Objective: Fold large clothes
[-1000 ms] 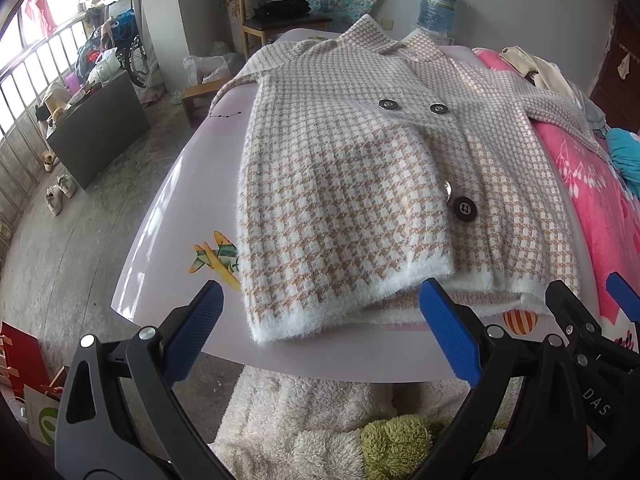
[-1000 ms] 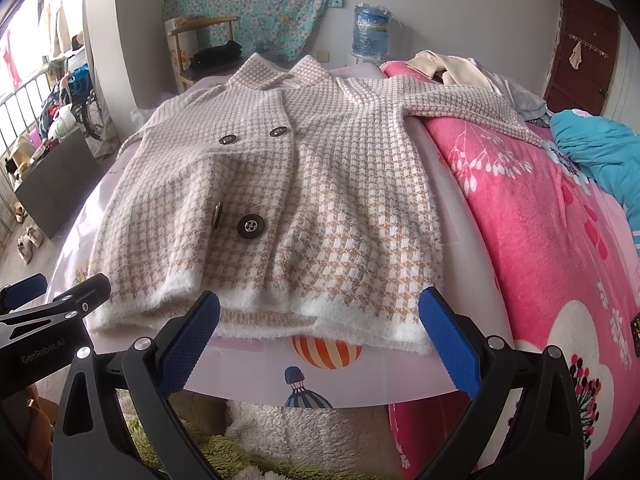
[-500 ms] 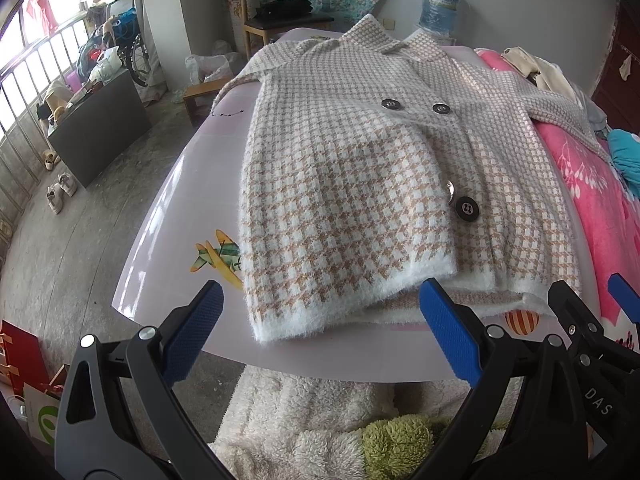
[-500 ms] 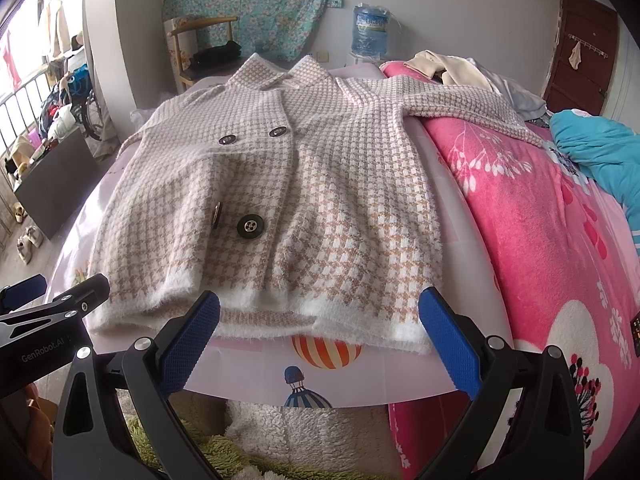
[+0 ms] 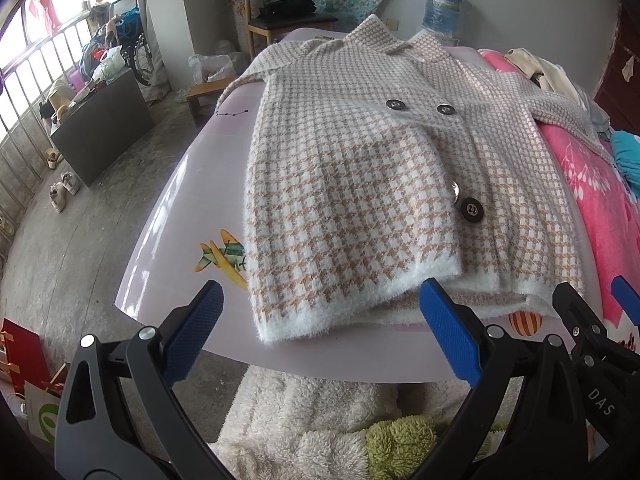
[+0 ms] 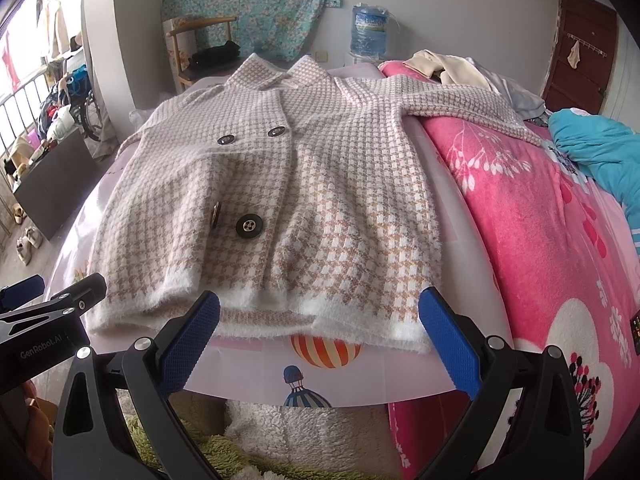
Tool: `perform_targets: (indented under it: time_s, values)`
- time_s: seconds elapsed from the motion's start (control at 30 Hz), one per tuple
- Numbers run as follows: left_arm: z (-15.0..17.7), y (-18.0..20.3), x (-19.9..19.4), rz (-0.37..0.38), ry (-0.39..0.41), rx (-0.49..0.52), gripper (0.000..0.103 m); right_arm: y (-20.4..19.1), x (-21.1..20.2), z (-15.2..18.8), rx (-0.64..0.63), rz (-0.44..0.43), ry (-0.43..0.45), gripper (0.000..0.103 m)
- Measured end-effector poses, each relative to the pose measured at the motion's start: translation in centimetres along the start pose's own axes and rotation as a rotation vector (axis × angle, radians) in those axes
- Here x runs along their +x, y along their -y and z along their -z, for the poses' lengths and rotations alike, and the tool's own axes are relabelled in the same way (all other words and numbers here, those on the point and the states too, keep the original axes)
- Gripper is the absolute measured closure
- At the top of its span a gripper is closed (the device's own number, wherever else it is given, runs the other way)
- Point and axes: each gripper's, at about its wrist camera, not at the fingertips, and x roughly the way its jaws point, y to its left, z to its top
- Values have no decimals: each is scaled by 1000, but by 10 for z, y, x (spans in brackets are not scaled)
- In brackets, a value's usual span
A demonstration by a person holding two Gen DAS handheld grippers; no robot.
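A beige-and-white checked knit jacket (image 5: 360, 184) (image 6: 304, 200) with dark buttons lies face up on a pale pink board (image 5: 172, 232) (image 6: 384, 372), collar at the far end, fluffy white hem toward me. One sleeve stretches right over the pink blanket (image 6: 540, 248). The left sleeve hangs off the far left edge. My left gripper (image 5: 320, 332) hovers open just short of the hem's left corner. My right gripper (image 6: 320, 332) hovers open just short of the hem's right half. Neither holds anything. Each gripper's tips show at the edge of the other's view.
A fluffy white and green rug (image 5: 320, 432) lies below the board's near edge. Loose clothes (image 6: 460, 68) and a teal garment (image 6: 596, 152) sit on the bed at the right. A wooden chair (image 5: 280, 12), a water bottle (image 6: 370, 28) and a dark cabinet (image 5: 100, 132) stand beyond.
Both views have barely shifted; the jacket lies as before and both grippers remain open at the hem.
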Motion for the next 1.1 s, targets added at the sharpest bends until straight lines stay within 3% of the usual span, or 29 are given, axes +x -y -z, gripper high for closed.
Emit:
perform_targets:
  time_s: [0.53, 1.1]
  values:
    - [-2, 2, 9, -16, -10, 21, 8, 2, 0, -2, 1, 5, 8, 6]
    - [-47, -14, 40, -29, 17, 42, 8, -17, 22, -56, -61, 63, 76, 6]
